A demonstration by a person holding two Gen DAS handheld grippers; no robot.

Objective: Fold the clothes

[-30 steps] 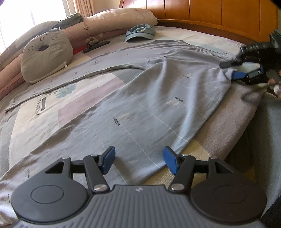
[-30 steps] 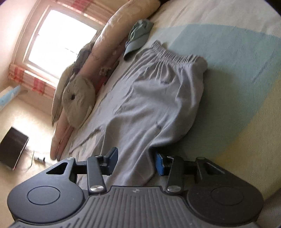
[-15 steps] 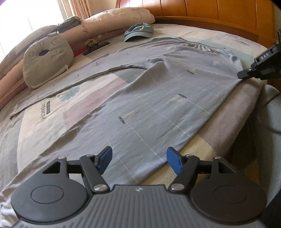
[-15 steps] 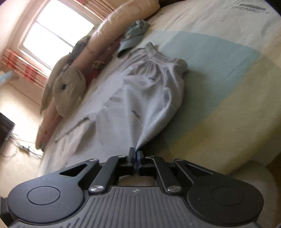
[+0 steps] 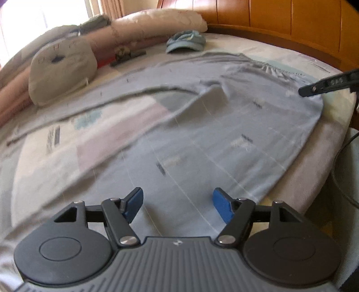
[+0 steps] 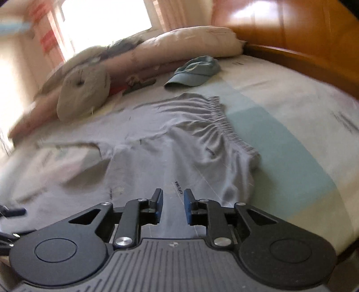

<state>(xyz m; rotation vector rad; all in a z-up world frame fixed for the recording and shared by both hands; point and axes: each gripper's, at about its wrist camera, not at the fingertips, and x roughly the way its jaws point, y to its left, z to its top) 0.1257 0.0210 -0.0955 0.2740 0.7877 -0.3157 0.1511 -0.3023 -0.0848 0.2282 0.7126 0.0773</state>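
1. Left gripper (image 5: 178,203) is hovering low over the near leg of the grey trousers (image 5: 202,143), w/ its blue pads (image 5: 134,203) standing wide apart. Nothing is sitting btwn them, only cloth lying flat underneath.
2. Right gripper (image 6: 172,206) is hanging over the seat area of the same trousers. Its jaws are opening, a narrow gap showing btwn the pads, and no cloth is caught in that gap.
3. In the left wrist view, a dark bar of the right gripper is poking in from the right edge, near the waistband end of the trousers.
4. The trousers are lying spread on the bed sheet (image 6: 280,143), which is showing pale, teal and pinkish patches. The two legs are running apart toward the left, sheet showing btwn them. The near leg is reaching close to the bed's edge.
5. The gathered elastic waistband (image 6: 226,121) is lying bunched at the right end, w/ wrinkles fanning out from it. A small fold is standing up around the crotch.
6. Just beyond the waistband, a blue cap (image 6: 195,71) is resting on the sheet, apart from the trousers.
7. Further left, a round grey cushion (image 5: 60,69) is leaning against long pinkish pillows (image 5: 157,24).
8. Behind everything, a wooden headboard (image 5: 291,20) is curving round the far side, and a bright window (image 6: 107,20) is glaring at the back.
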